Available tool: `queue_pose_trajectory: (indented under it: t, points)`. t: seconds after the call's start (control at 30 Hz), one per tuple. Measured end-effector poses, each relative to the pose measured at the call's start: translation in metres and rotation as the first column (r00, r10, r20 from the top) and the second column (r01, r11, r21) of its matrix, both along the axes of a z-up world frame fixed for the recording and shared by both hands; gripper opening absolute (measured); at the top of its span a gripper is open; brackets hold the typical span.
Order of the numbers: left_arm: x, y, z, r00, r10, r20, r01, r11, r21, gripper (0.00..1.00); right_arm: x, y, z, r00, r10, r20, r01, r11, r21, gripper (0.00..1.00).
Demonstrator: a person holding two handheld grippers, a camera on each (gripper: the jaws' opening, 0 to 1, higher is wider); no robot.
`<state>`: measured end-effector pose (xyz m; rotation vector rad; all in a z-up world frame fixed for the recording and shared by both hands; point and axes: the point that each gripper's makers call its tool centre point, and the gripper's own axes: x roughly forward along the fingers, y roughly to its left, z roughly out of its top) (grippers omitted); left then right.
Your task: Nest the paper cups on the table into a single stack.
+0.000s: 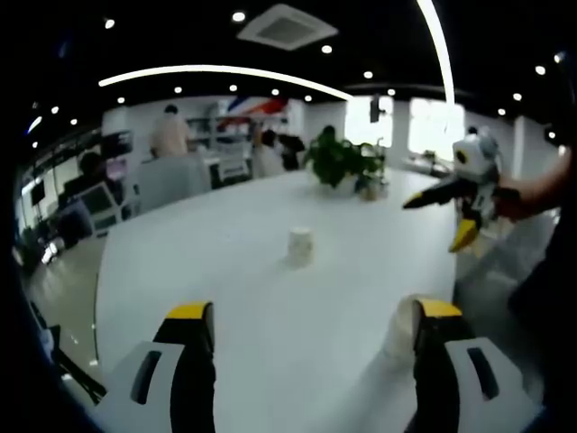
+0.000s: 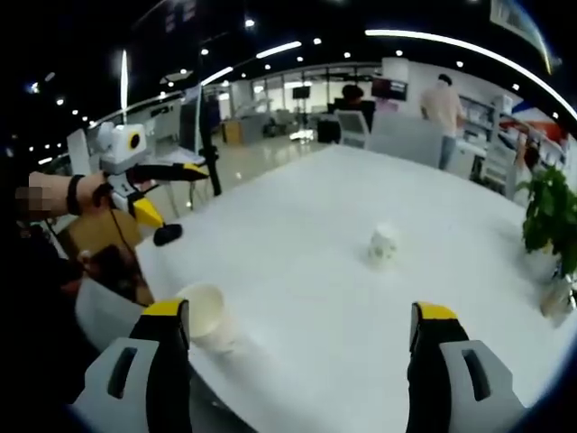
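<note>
Paper cups: an upright cup (image 2: 206, 316) near the table (image 2: 306, 271) edge, another cup (image 2: 382, 245) mid-table, bare surface between. Left gripper (image 1: 311, 338) and right gripper (image 2: 302, 338) both spread wide, holding nothing.

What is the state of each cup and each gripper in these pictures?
near cup: upright, mouth up, empty, at the table edge, not nested
far cup: standing mid-table, alone, not nested
left gripper: open, holding nothing
right gripper: open, holding nothing
plant: upright at the far end of the table
</note>
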<state>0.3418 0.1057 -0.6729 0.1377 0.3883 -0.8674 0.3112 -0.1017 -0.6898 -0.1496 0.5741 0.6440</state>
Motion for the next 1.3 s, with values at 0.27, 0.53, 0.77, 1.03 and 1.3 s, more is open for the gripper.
queue_pose_trajectory:
  t: [0.27,0.53,0.77,1.03,1.3]
  points:
    - [0.008,-0.019,-0.001,1.0,-0.01,-0.011,0.01,1.0,0.003,0.91,0.001,-0.017,-0.013,0.999,-0.033,-0.02,0.033,0.999,-0.021,1.0]
    - [0.023,-0.052,-0.008,0.999,-0.031,-0.03,0.031,0.999,0.015,0.92,0.005,-0.029,-0.019,0.998,-0.056,-0.03,0.056,0.998,-0.004,1.0]
    - [0.046,-0.083,-0.018,0.999,-0.031,-0.04,0.032,0.999,0.028,0.92,0.009,-0.038,-0.022,0.999,-0.045,-0.026,0.045,0.999,0.0,1.0]
    - [0.07,-0.121,-0.032,0.997,-0.052,-0.06,0.055,0.997,0.053,0.92,0.003,-0.036,-0.04,0.997,-0.011,-0.071,0.012,1.0,0.024,1.0]
    - [0.097,-0.137,-0.045,0.996,-0.056,-0.076,0.062,0.995,0.079,0.91,0.001,-0.037,-0.053,0.994,0.022,-0.104,-0.017,0.999,0.048,1.0]
